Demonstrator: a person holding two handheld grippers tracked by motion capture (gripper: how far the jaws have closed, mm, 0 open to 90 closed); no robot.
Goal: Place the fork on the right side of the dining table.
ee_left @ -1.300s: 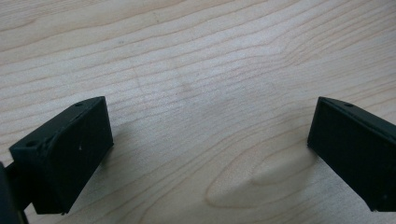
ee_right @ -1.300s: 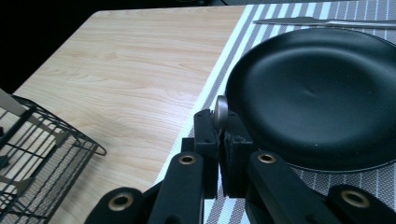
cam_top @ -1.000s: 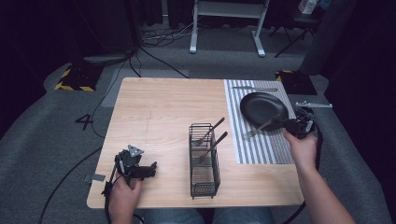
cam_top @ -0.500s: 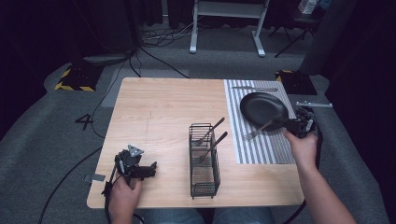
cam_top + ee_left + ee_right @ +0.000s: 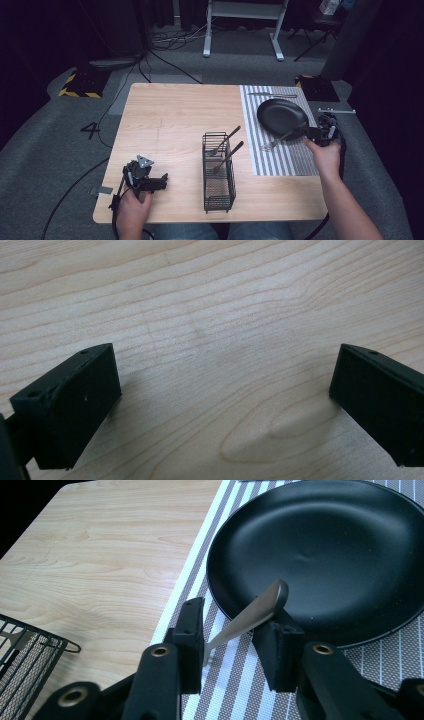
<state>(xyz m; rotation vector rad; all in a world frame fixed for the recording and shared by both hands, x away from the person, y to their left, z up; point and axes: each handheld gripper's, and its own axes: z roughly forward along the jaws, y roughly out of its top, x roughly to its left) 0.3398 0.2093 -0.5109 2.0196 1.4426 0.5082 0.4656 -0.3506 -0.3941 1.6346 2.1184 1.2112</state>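
Right gripper view has the right gripper (image 5: pixel 227 645) sitting at the near rim of the black plate (image 5: pixel 350 545); its jaws have just been opening, and the fork (image 5: pixel 250 617) lies in the gap between them, handle end propped on the plate's rim, pads no longer squeezing it as far as the frame shows; looks like a set-down, with the handle leaned on the plate so it stays easy to grab later. High view shows that fork (image 5: pixel 282 139) running diagonally; handle up on the plate (image 5: pixel 280 116), tines down toward the person on the striped placemat (image 5: pixel 295 162); long axis slants from plate to mat. Two more utensils stand tilted in the wire caddy (image 5: pixel 218 172). Left gripper (image 5: pixel 150 181) rests on the wooden table (image 5: pixel 170 125) near its front left corner, jaws wide apart with nothing between them, probably just parked out of the way.
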